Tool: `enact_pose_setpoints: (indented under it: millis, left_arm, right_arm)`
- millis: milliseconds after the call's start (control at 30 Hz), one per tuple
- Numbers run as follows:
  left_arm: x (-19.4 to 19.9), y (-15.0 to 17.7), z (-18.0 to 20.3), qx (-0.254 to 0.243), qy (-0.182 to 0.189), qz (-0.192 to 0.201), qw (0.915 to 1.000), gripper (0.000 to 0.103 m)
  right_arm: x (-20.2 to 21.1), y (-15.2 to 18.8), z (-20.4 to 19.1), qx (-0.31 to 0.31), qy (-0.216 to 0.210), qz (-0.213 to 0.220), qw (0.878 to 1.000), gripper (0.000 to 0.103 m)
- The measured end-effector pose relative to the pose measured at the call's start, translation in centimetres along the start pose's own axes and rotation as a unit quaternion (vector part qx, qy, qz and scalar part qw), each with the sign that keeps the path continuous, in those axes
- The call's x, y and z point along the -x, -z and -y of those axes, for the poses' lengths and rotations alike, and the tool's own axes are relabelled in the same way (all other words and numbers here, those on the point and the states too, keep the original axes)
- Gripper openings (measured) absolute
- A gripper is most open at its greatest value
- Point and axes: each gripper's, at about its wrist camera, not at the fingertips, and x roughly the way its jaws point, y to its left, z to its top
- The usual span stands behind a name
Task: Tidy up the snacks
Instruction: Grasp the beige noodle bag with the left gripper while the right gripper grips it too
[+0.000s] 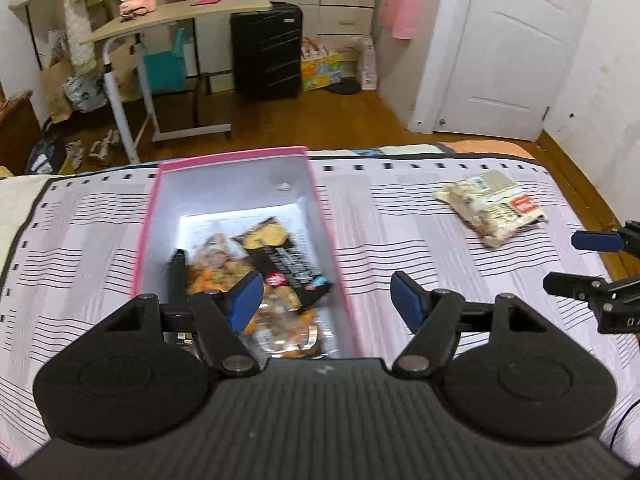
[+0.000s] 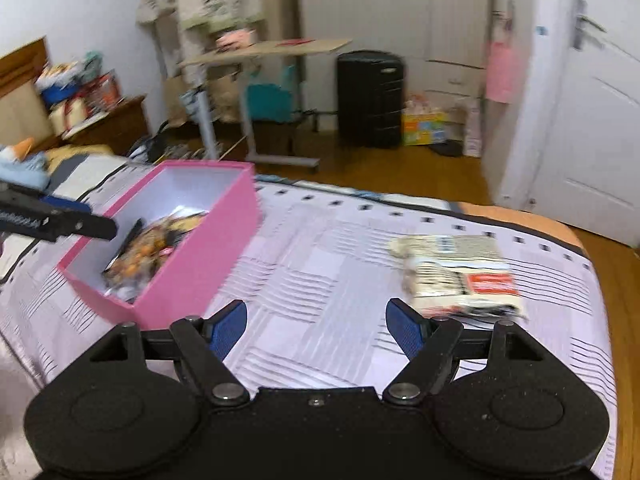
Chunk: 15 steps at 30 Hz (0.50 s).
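A pink box (image 1: 234,160) with a white inside sits on the bed and holds several snack packets (image 1: 276,264). It also shows in the right wrist view (image 2: 200,256). My left gripper (image 1: 326,300) is open and empty, just above the box's near right wall. A cream snack packet (image 1: 494,206) with a red label lies on the bedspread to the right of the box; it also shows in the right wrist view (image 2: 460,276). My right gripper (image 2: 316,330) is open and empty, low over the bed, with the packet just beyond its right finger.
The striped bedspread (image 2: 320,248) covers the bed; its far edge drops to a wooden floor. Beyond stand a rolling side table (image 1: 176,16), a black suitcase (image 1: 266,52) and a white door (image 1: 516,48). A wooden nightstand (image 2: 112,124) with clutter stands at far left.
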Motion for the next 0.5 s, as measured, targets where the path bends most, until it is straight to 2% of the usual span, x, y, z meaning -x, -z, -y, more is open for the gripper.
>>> enact_pose_setpoints:
  millis: [100, 400, 500]
  left_arm:
    - [-0.3, -0.2, 2.3, -0.011, 0.021, 0.010, 0.9997, 0.070]
    - [-2.6, -0.2, 7.5, -0.039, 0.010, 0.010, 0.9992, 0.069]
    - [-3.2, -0.4, 8.1, -0.024, 0.042, -0.006, 0.9988, 0.068]
  right_arm:
    - [-0.2, 1.1, 2.2, -0.008, 0.030, 0.007, 1.000, 0.083]
    - [-3.1, 3.1, 6.5, -0.025, 0.056, -0.007, 0.998, 0.083]
    - [-3.5, 4.0, 7.7, -0.052, 0.057, -0.007, 0.997, 0.083]
